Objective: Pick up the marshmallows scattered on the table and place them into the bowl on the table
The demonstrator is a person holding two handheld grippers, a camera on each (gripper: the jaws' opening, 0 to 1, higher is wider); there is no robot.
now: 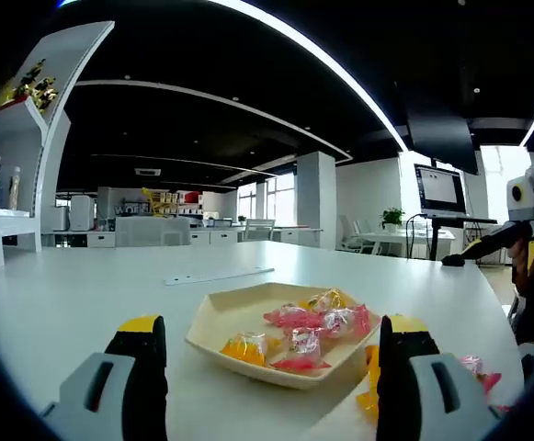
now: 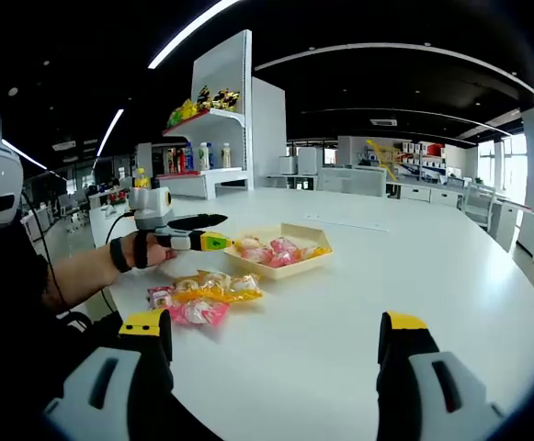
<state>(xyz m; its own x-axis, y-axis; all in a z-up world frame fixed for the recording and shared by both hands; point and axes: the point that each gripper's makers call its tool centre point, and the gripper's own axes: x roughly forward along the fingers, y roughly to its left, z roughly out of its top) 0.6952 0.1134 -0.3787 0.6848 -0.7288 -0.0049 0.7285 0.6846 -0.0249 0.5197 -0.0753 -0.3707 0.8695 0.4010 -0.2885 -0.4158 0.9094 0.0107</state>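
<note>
A square cream bowl (image 1: 210,323) sits just ahead of my left gripper (image 1: 271,327), whose jaws stand open, one on each side of it. Wrapped marshmallows (image 1: 296,318) in pink, orange and yellow lie in the bowl. Loose ones (image 1: 474,367) lie on the table beside the right jaw. My right gripper (image 1: 460,257) hovers at the far right. In the right gripper view, my right gripper (image 2: 274,323) is open over bare table. Loose marshmallows (image 2: 213,287) lie in front of the bowl (image 2: 317,261). My left gripper (image 2: 226,231), held by a hand, points at the bowl's left side.
The round white table (image 2: 404,266) stretches far and right. A thin white strip (image 1: 217,275) lies beyond the bowl. A person's arm (image 2: 83,271) reaches in from the left. A white shelf unit (image 2: 221,119) with bottles and a monitor (image 1: 439,189) stand beyond the table.
</note>
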